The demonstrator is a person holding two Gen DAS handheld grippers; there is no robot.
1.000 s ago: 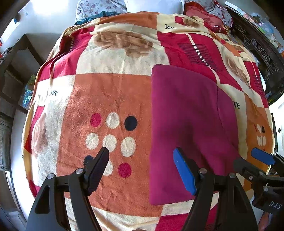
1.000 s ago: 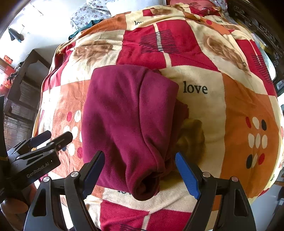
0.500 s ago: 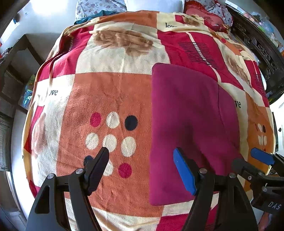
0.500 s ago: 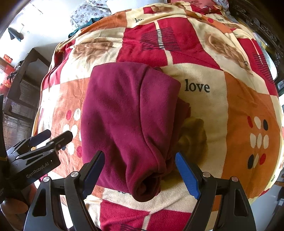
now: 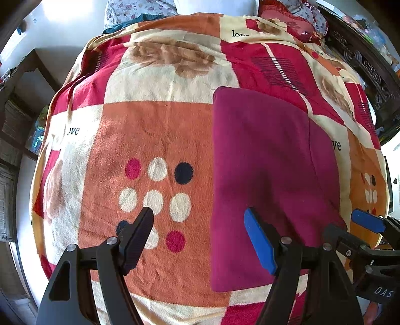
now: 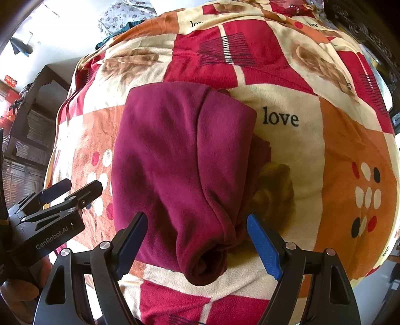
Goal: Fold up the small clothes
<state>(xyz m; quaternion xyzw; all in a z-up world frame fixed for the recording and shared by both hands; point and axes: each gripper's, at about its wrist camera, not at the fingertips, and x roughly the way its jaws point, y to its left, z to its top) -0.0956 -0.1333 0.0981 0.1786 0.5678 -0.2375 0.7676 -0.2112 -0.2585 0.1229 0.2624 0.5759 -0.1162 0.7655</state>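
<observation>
A maroon fleece garment [image 5: 265,175] lies folded on the patchwork blanket [image 5: 155,130], its sleeve end rolled toward me in the right wrist view [image 6: 180,160]. My left gripper [image 5: 200,237] is open and empty above the garment's left edge. My right gripper [image 6: 195,242] is open and empty, its fingers to either side of the garment's near rolled end, above it. The right gripper also shows at the right edge of the left wrist view [image 5: 367,225], and the left gripper at the left edge of the right wrist view [image 6: 65,192].
The blanket covers a bed, with pillows [image 5: 140,10] at the far end. A dark wooden shelf unit [image 6: 30,120] stands to the left of the bed. A carved dark headboard or frame [image 5: 370,70] runs along the right side.
Both views have shifted slightly; the garment sits a little closer under the grippers. Both grippers stay open and empty.
</observation>
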